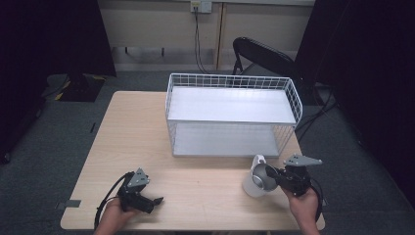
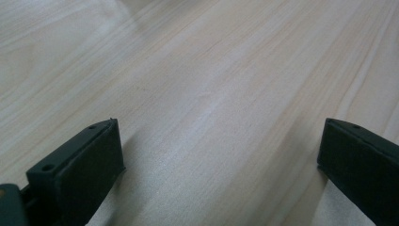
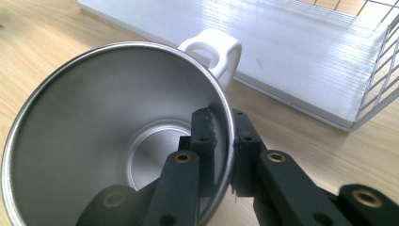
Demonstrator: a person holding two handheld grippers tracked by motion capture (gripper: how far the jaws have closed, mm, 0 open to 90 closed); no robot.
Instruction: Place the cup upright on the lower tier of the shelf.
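A white mug point(image 1: 255, 180) with a steel inside and a white handle is tilted over near the table's front right. My right gripper point(image 1: 278, 177) is shut on its rim, one jaw inside and one outside. The right gripper view looks into the mug point(image 3: 113, 136), its handle point(image 3: 214, 51) pointing toward the rack, with my right gripper point(image 3: 222, 134) pinching the wall. My left gripper point(image 1: 155, 201) rests low at the front left, open, nothing between its jaws. In the left gripper view my left gripper point(image 2: 221, 155) stands wide over bare wood.
A white two-tier wire rack point(image 1: 232, 115) stands at the back middle of the wooden table point(image 1: 147, 142), its lower shelf point(image 3: 301, 52) just beyond the mug. A black folding chair point(image 1: 264, 56) stands behind the table. A cable trails from each gripper.
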